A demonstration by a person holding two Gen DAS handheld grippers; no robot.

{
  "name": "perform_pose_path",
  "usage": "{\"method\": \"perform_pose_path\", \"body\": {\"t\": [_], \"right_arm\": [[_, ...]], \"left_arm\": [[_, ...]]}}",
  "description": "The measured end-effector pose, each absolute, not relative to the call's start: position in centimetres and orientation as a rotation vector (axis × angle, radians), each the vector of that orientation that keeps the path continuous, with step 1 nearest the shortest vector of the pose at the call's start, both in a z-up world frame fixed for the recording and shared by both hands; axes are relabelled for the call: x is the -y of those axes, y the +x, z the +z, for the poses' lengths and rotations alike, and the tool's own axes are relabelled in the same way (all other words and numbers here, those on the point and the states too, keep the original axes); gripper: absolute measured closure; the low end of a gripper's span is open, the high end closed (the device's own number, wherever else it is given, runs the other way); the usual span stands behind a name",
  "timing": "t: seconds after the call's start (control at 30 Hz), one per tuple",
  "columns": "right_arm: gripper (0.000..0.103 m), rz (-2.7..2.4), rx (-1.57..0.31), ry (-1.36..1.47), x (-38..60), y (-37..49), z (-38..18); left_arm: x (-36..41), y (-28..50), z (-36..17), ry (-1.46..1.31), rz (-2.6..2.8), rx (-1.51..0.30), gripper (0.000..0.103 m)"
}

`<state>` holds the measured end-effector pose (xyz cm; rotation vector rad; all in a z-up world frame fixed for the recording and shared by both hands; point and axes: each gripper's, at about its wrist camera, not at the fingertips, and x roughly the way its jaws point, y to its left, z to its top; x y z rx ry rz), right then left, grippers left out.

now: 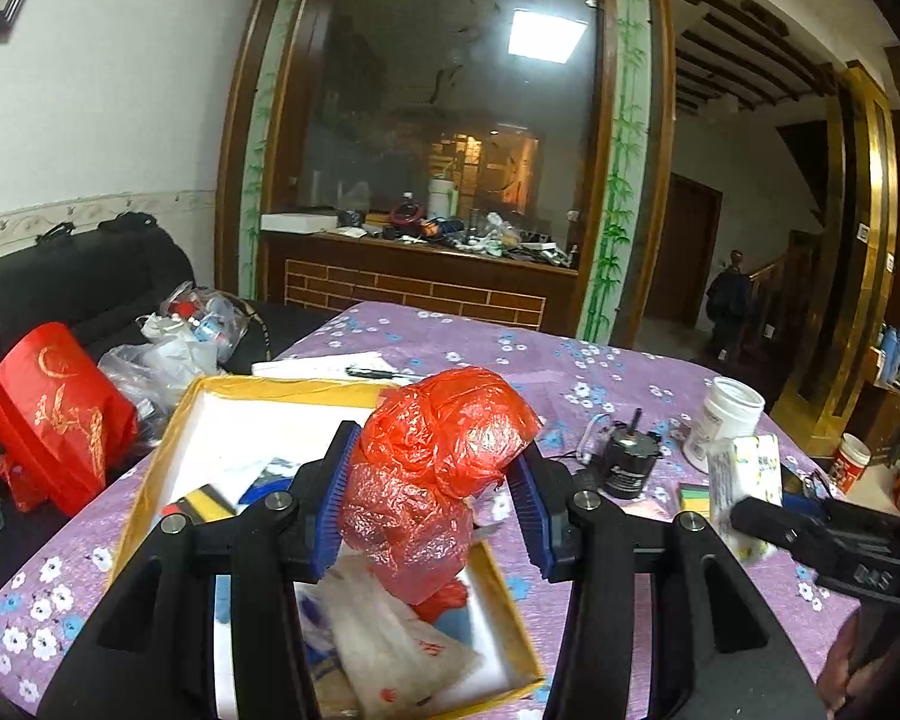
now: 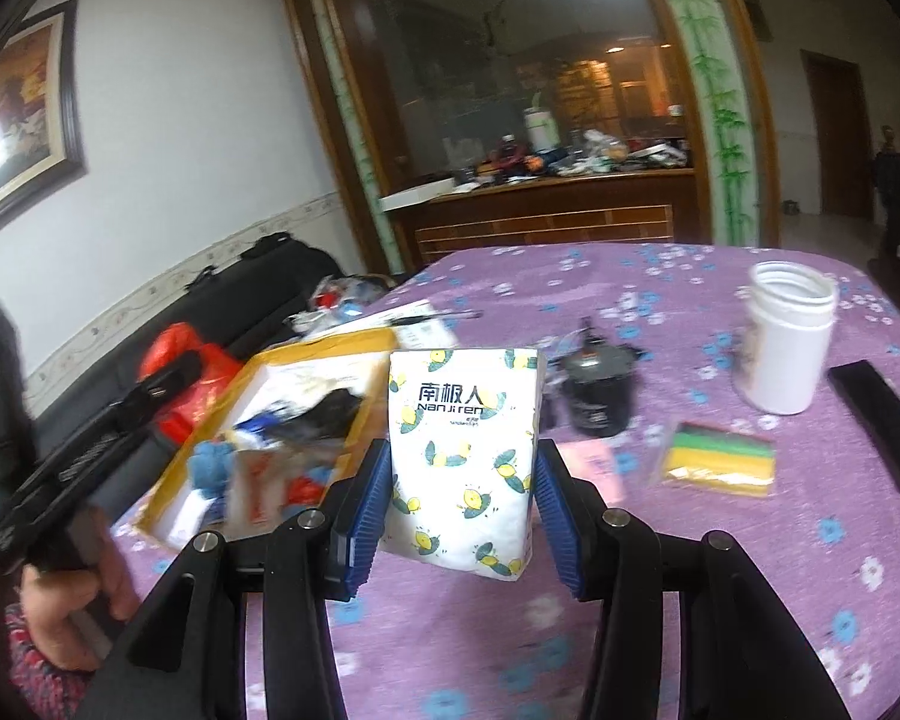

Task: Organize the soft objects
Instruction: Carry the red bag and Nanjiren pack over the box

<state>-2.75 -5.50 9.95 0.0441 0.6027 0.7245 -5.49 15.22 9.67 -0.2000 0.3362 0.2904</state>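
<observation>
The crumpled red plastic bag [image 1: 444, 468] is clamped between the blue pads of the left gripper [image 1: 432, 504], held above the yellow-rimmed box [image 1: 150, 480]. The tissue pack [image 2: 465, 462] is gripped upright between the right gripper [image 2: 459, 510] pads, raised over the purple tablecloth [image 2: 660, 600].

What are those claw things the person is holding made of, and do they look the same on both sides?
Both look alike. The left claw and right claw each have two black, angular plastic arms joined by round silver bolts, ending in blue ribbed pads. Seen from the side, the right one's black body carries white lettering. The person's left hand shows a dark patterned sleeve.
</observation>
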Motion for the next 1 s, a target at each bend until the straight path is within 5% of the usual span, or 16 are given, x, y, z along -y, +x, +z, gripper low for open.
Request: {"method": "perform_pose_path", "body": {"t": [1.0], "right_arm": [[0.055,0.931,-0.831,-0.044,-11.4,-2.5,8.4]], "left_arm": [[-28.6,-1.6,7.0,-0.377,0.332,-0.58,0.057]]}}
